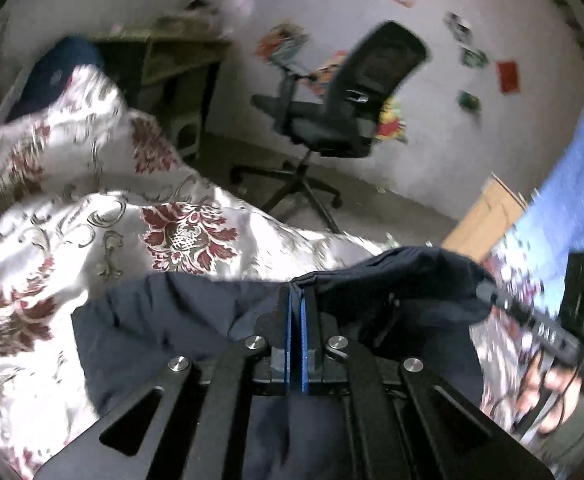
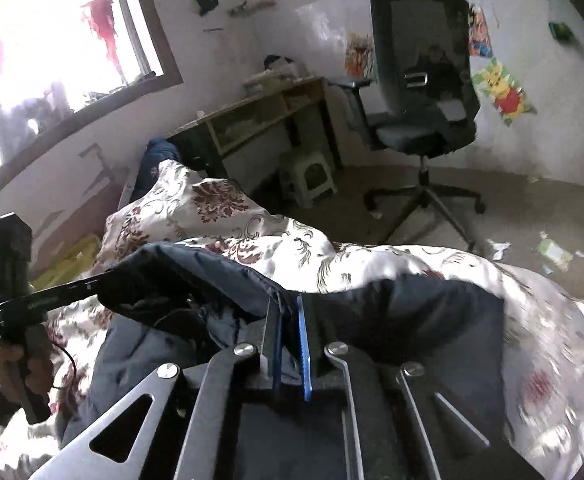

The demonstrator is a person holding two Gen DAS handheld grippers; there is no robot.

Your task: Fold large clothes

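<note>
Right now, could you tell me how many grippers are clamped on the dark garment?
2. The left gripper pinches the dark garment at its raised edge above the floral bedcover; the right gripper pinches the same edge further along.

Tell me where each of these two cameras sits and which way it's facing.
Left wrist: on the left gripper, looking along its fingers, shut on the dark garment; right gripper and a hand show.
Right wrist: on the right gripper, also clamping it; left gripper shows.
Both share the floral bedspread, office chair and desk.
</note>
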